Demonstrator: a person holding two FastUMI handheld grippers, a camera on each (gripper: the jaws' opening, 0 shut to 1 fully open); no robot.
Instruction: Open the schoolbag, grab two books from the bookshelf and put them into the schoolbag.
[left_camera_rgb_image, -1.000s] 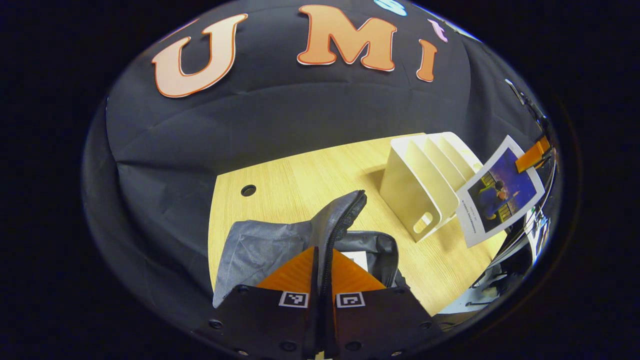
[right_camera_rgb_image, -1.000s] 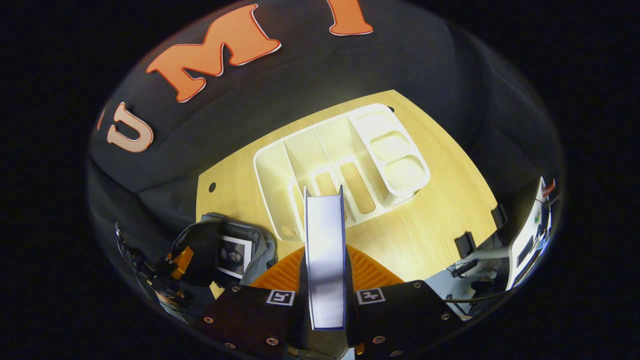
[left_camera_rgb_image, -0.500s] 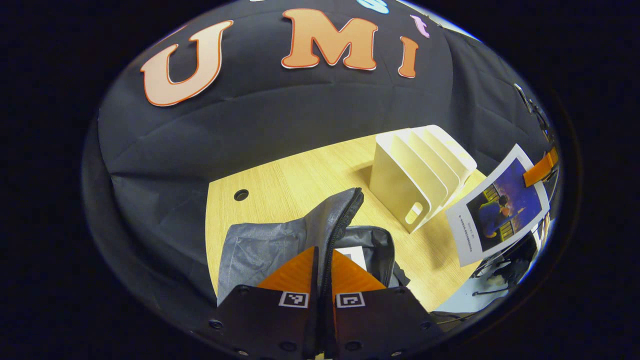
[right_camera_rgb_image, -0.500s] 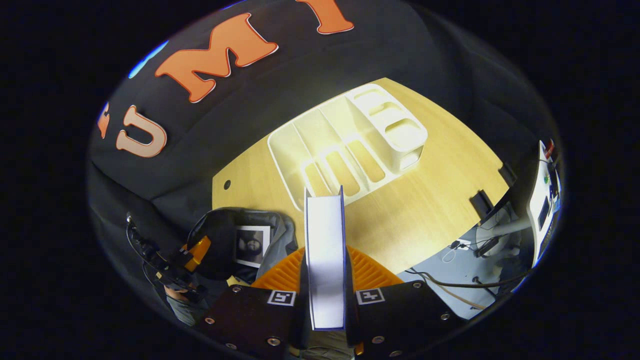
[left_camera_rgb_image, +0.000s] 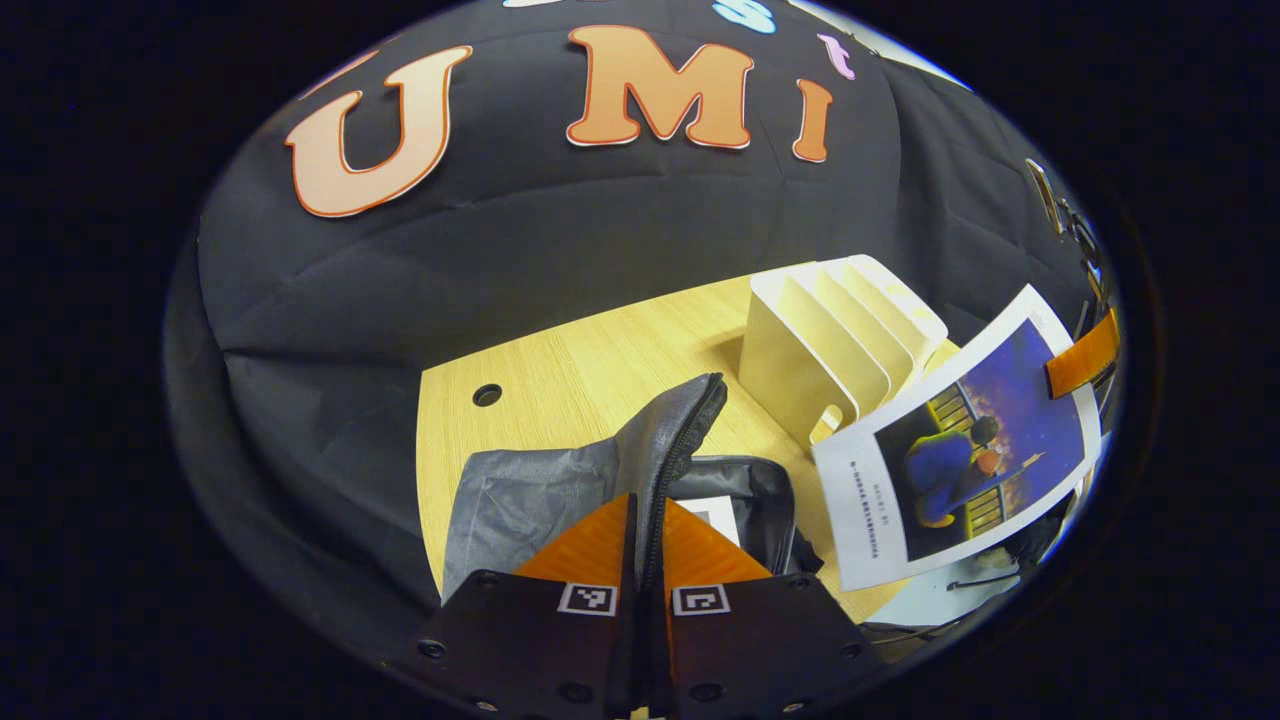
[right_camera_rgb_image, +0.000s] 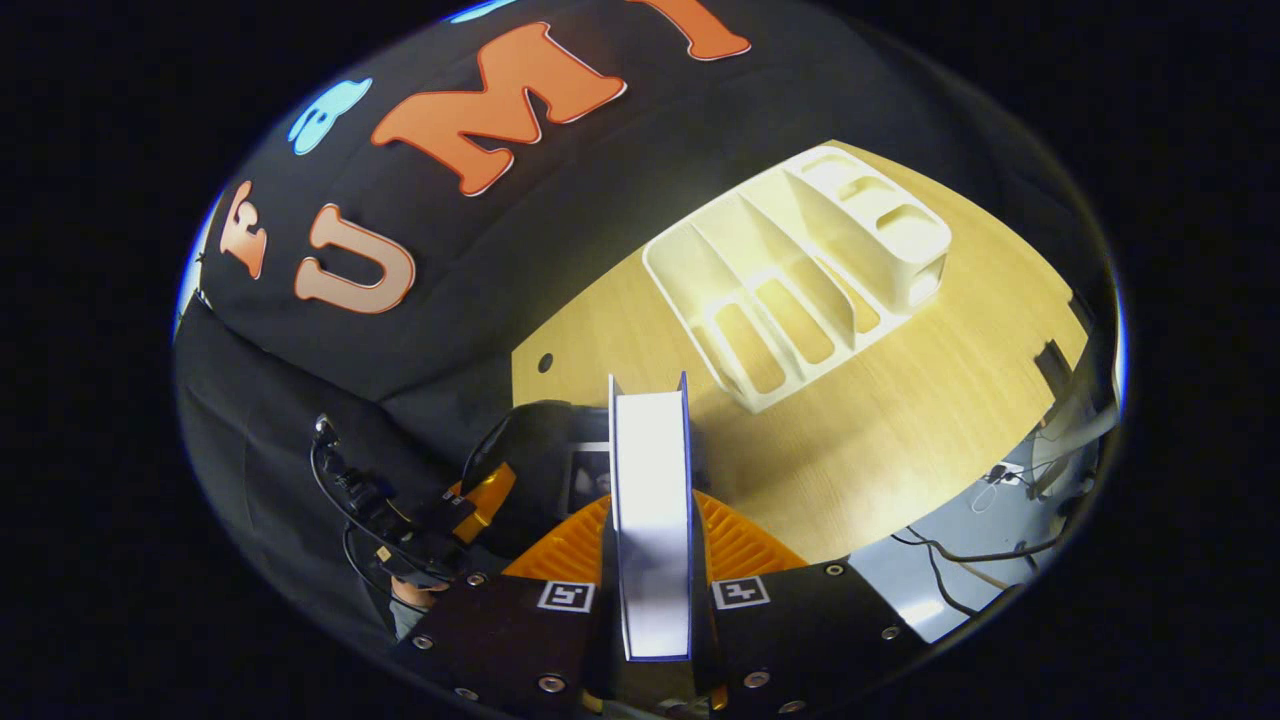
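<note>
My left gripper (left_camera_rgb_image: 645, 515) is shut on the zip edge of the grey schoolbag (left_camera_rgb_image: 530, 490) and holds its flap up. A white-covered book (left_camera_rgb_image: 716, 514) lies inside the open bag. My right gripper (right_camera_rgb_image: 650, 545) is shut on a second book (right_camera_rgb_image: 650, 450), seen edge-on in the right gripper view. That blue-covered book (left_camera_rgb_image: 960, 450) hangs in the air right of the bag, with the right gripper (left_camera_rgb_image: 1085, 355) on its far corner. The white bookshelf (left_camera_rgb_image: 835, 345) stands on the wooden table (left_camera_rgb_image: 560, 370) with bare slots. In the right gripper view the left gripper (right_camera_rgb_image: 480, 495) sits at the bag's mouth (right_camera_rgb_image: 545, 450).
The bookshelf (right_camera_rgb_image: 800, 290) is behind and right of the bag. A small round hole (left_camera_rgb_image: 487, 394) marks the table's back left. Cables (right_camera_rgb_image: 960, 555) lie on the floor past the table's right edge (right_camera_rgb_image: 960, 480). A hand (right_camera_rgb_image: 405, 590) holds the left gripper.
The right gripper has carried the blue-covered book left, away from the bookshelf and close to the bag's mouth. The left gripper has kept its hold on the raised flap.
</note>
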